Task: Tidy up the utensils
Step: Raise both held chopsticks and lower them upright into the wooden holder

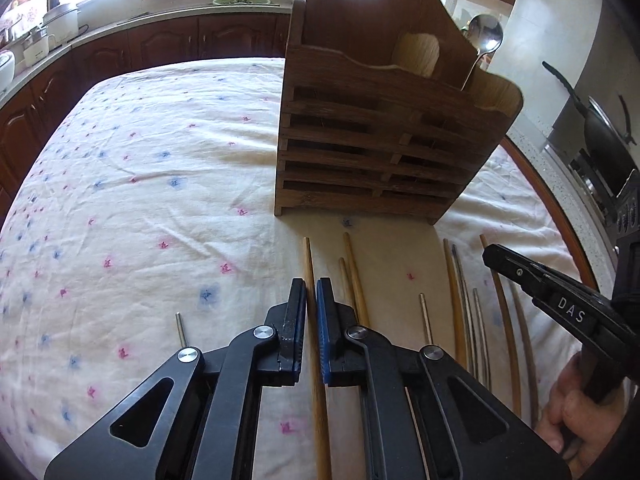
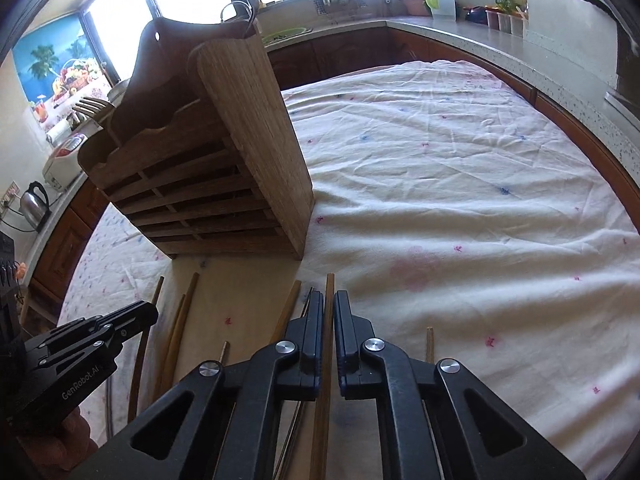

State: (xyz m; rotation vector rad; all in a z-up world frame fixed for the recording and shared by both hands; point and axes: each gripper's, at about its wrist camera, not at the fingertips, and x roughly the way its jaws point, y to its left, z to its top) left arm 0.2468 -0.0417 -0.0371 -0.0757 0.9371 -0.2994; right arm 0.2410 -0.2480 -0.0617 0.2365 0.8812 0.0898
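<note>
Both claws sit low over the row of loose chopsticks on the desk, which is covered by a cream floral-print cloth [image 1: 140,168]. Left claw [image 1: 311,296] is narrowed to a slim gap straddling a long tan bamboo chopstick [image 1: 309,264]; pads look just beside it, and I can't tell whether they actually pinch it. Right claw [image 2: 329,312] is the same: a narrow gap around a darker brown wooden chopstick [image 2: 329,300], contact unclear. Both sticks lie flat, long axes running along the claw fingers, far tips pointing at the foot of the slatted brown bamboo utensil rack [image 1: 360,152], which stands upright just beyond them. The rack already holds a steel ladle [image 1: 485,36] in its top pocket. More sticks lie roughly parallel between and beside the claws, some wooden [image 1: 354,276], some thin grey metal [image 1: 464,288], plus a short metal one [image 1: 181,330] off to the left, apart from the rest. Handling guess: the sticks are light, stiff, thin and round, so they're prone to roll or pivot in a flat-pad pinch; the metal ones are likely slicker. Best to pinch near mid-length so the stick stays balanced, then tip it upright for the rack pocket. Neighbours lie close together, so there's a risk of snagging a second stick.
</note>
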